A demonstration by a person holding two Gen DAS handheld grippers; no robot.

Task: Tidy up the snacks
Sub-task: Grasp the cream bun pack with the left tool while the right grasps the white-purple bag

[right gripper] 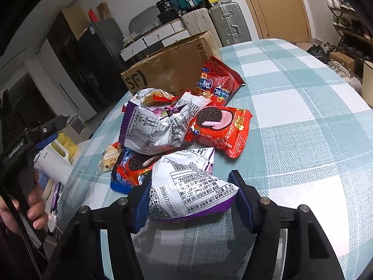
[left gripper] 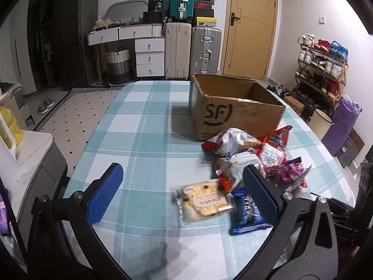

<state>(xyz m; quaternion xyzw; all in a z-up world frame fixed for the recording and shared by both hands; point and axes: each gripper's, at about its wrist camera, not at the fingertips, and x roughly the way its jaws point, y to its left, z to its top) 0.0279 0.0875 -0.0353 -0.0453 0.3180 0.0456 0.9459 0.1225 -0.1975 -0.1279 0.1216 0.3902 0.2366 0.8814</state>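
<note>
An open SF cardboard box (left gripper: pixel 233 116) (right gripper: pixel 172 67) stands on the checked table (left gripper: pixel 139 128). In front of it lies a pile of snacks. My left gripper (left gripper: pixel 184 171) hangs open above the table, with a yellow biscuit pack (left gripper: pixel 205 200) and a blue Oreo pack (left gripper: pixel 247 212) low between its fingers, untouched. My right gripper (right gripper: pixel 190 182) is shut on a white and purple snack bag (right gripper: pixel 193 186) at the near edge of the pile. Behind it lie a red Oreo pack (right gripper: pixel 219 130), a crumpled white bag (right gripper: pixel 153 123) and a red bag (right gripper: pixel 216 86) against the box.
A white side unit (left gripper: pixel 28 154) with a yellow jug stands left of the table. Suitcases (left gripper: pixel 205 51), drawers and a door fill the far wall, with a shoe rack (left gripper: pixel 321 70) at the right. A hand (right gripper: pixel 35 207) holds the left gripper's handle.
</note>
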